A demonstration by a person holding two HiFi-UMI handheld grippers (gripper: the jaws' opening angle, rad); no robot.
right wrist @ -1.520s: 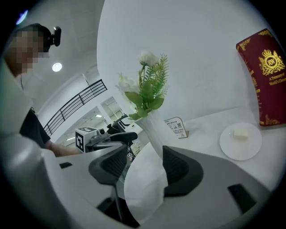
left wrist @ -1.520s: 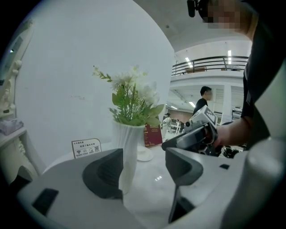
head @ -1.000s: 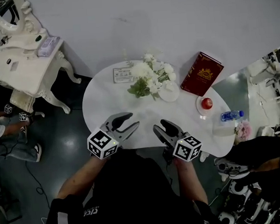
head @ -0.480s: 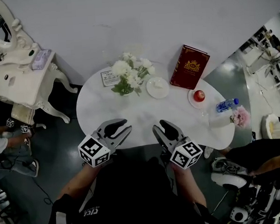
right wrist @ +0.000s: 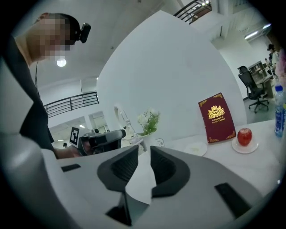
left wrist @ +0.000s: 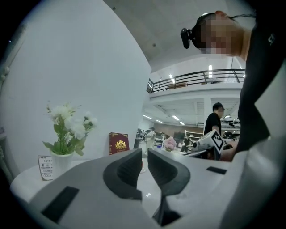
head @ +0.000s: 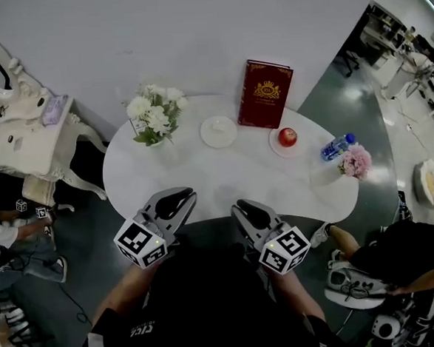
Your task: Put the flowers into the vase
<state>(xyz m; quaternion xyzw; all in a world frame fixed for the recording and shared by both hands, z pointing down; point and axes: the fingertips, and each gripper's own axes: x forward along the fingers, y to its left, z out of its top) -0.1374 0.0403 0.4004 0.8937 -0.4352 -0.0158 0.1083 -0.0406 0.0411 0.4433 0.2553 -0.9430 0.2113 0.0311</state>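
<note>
White flowers [head: 153, 113] stand in a white vase [head: 163, 149] at the far left of the white oval table [head: 225, 179]. Pink flowers [head: 355, 161] sit in a clear glass at the table's right end. Both grippers hover at the near edge, close to my body, far from either bunch. My left gripper [head: 190, 196] has just been closing; its jaws are down to a thin slit and hold nothing. My right gripper [head: 238, 207] has been closing too, but a clear gap remains and it is empty. The left gripper view shows the white flowers [left wrist: 69, 127] and, far off, the pink flowers [left wrist: 170, 143].
A red book [head: 265, 93] stands at the back of the table. Before it are a white plate [head: 218, 130], an apple [head: 287, 137] on a saucer and a water bottle [head: 336, 146]. A white dressing table [head: 29, 138] is at left; shoes [head: 351, 286] lie on the floor at right.
Both grippers have drawn back from over the table toward my body and risen a little, and their jaws have narrowed. The head view has swung, so the table sits further right and lower.
</note>
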